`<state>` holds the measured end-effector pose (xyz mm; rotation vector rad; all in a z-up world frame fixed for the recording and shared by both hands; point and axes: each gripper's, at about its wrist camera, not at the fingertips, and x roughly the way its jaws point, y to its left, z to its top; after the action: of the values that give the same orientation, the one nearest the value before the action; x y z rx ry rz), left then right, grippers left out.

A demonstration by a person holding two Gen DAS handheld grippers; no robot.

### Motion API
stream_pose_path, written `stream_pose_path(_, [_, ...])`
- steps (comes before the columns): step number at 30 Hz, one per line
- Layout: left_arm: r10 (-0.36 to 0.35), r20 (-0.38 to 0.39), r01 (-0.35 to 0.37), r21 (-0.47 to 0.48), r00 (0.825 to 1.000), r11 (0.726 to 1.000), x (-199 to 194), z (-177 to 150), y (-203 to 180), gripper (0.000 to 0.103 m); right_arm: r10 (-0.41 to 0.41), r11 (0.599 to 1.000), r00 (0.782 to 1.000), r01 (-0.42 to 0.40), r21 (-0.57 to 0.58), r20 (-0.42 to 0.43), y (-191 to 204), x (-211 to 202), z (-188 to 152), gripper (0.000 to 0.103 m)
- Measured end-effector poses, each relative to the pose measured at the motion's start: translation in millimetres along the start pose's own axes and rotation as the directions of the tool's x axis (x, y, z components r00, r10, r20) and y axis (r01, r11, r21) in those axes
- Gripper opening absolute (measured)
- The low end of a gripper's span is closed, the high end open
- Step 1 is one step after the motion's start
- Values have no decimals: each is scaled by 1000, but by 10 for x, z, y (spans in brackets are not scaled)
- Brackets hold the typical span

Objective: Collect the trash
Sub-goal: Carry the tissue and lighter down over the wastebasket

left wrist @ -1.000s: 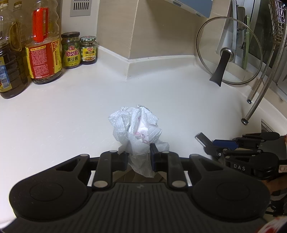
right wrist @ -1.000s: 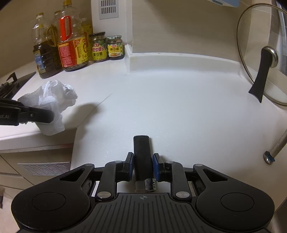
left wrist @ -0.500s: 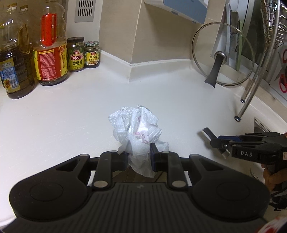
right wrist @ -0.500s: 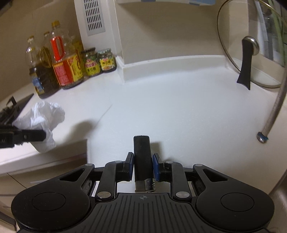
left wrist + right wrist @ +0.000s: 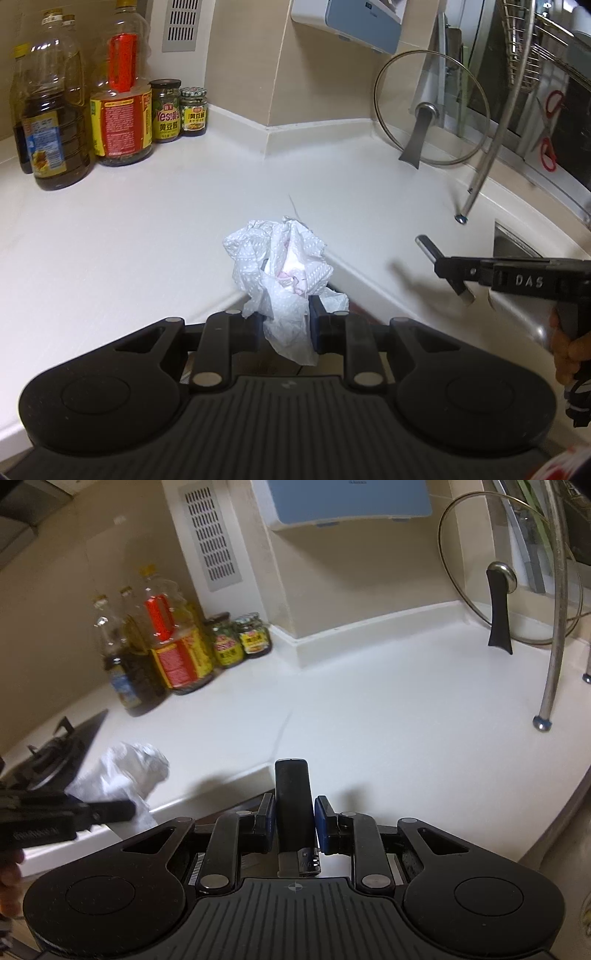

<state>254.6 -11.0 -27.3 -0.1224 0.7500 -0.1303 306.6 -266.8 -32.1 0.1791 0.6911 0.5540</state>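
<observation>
**Both pieces of trash lifted off the tabletop edge**

Since a second ago both of my grippers have risen and pulled back from the white tabletop (image 5: 147,236): its front edge now sits under and ahead of the fingers in both views, where earlier the surface filled the view beneath them.

My left gripper (image 5: 286,325) is closed narrow on the crumpled paper towel (image 5: 280,258). The wad bulges up and forward from between the fingers, with a tail hanging below them. It is clear of the tabletop, held over the edge.

My right gripper (image 5: 294,819) is clamped on a dark lighter (image 5: 291,805). Its long axis runs straight ahead along the fingers, black end forward, metal end back toward the camera.

From the left wrist view the right gripper lies off to the right of my left fingers, level, pointing left, well apart from the towel. From the right wrist view the towel sits low to the left.

I judge both pickups done; no bin is visible in either view, so I cannot tell which way the drop-off lies or which hand is nearer to it.
</observation>
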Motion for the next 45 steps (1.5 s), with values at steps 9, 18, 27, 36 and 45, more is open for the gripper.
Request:
stream_pose_path(9, [-20, -60, 20, 2, 998, 1000, -300, -477, 248, 21, 40, 996, 999, -38, 80, -28, 544, -169, -491, 23])
stream_pose_path(18, [-22, -143, 16, -44, 990, 999, -292, -900, 388, 21, 55, 985, 989, -31, 169, -136, 711, -40, -1008, 23])
stream_pose_path(27, [2, -236, -29, -111, 972, 993, -36, -1258, 374, 21, 29, 981, 977, 13, 191, -212, 596, 229, -1288, 23])
stream_pose_path(36, [28, -286, -70, -137, 958, 988, 266, -1487, 324, 21, 1, 981, 962, 52, 188, -273, 369, 530, -1584, 23])
stream_pose_path(45, [60, -316, -113, -152, 947, 982, 558, -1653, 329, 21, -9, 972, 956, 77, 220, -295, 234, 879, -1815, 23])
